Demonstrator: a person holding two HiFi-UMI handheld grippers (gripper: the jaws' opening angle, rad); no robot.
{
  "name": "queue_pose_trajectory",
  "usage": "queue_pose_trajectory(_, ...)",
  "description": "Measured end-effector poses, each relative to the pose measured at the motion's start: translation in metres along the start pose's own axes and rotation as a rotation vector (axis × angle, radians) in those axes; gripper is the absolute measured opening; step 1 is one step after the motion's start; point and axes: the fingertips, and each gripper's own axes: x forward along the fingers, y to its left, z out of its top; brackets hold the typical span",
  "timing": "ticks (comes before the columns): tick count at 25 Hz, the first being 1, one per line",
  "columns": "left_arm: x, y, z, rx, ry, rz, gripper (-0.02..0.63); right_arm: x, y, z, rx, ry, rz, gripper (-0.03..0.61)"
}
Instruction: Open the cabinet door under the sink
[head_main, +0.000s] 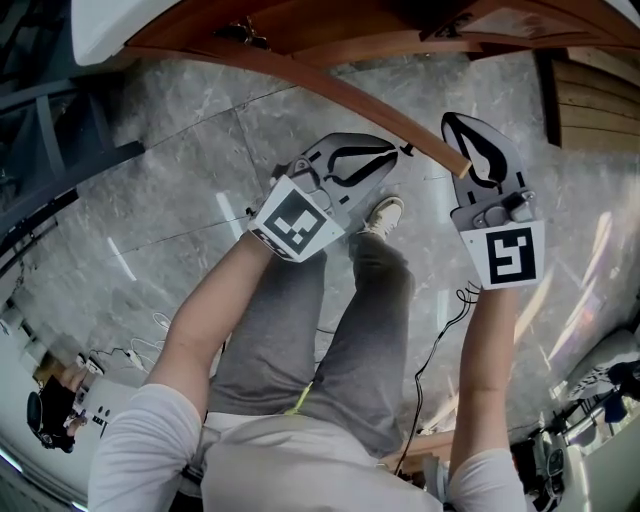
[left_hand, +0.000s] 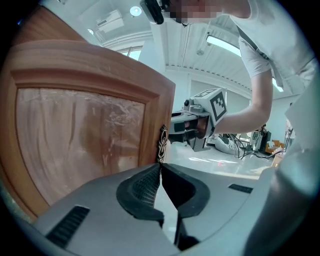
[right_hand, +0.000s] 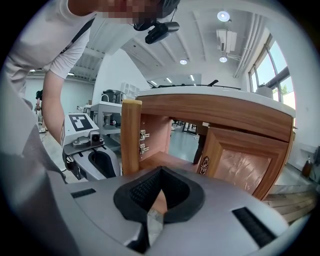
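Observation:
The wooden cabinet door stands swung open; its top edge arcs across the head view. My left gripper is shut, its tips pinched at the lower end of the ornate metal handle on the door's free edge. In the head view the left gripper touches that edge. My right gripper is shut with nothing in it and hovers to the right, facing the cabinet's open inside. Edge-on in the right gripper view, the door has hinges beside it.
A second panelled door with its own ornate handle stands at the right under the countertop. Below me are the person's legs, a shoe, grey marble floor and a black cable. Wooden boards lie at the right.

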Motion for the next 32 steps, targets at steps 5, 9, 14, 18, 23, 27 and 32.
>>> queue_pose_trajectory(5,-0.01,0.009,0.007,-0.031,-0.02,0.097,0.017,-0.001,0.01,0.001,0.005,0.005,0.02,0.031)
queue_pose_trajectory(9,-0.018,0.01,0.017,-0.045,-0.036,0.155,0.017,-0.007,0.026,-0.001,0.035,0.015,0.043,0.031)
queue_pose_trajectory(14,-0.036,0.005,0.023,-0.089,-0.037,0.192,0.017,-0.014,0.047,-0.002,0.08,0.034,0.045,0.031)
queue_pose_trajectory(18,-0.049,-0.002,0.021,-0.115,-0.024,0.211,0.017,-0.017,0.067,-0.003,0.114,0.048,0.07,0.031)
queue_pose_trajectory(23,-0.071,0.001,0.024,-0.144,-0.028,0.274,0.017,-0.02,0.086,0.0,0.131,0.066,0.105,0.031)
queue_pose_trajectory(27,-0.093,0.01,0.028,-0.18,-0.023,0.326,0.017,-0.02,0.092,0.009,0.145,0.071,0.121,0.031)
queue_pose_trajectory(32,-0.111,0.018,0.045,-0.194,-0.036,0.36,0.017,-0.022,0.123,0.012,0.067,0.132,0.225,0.031)
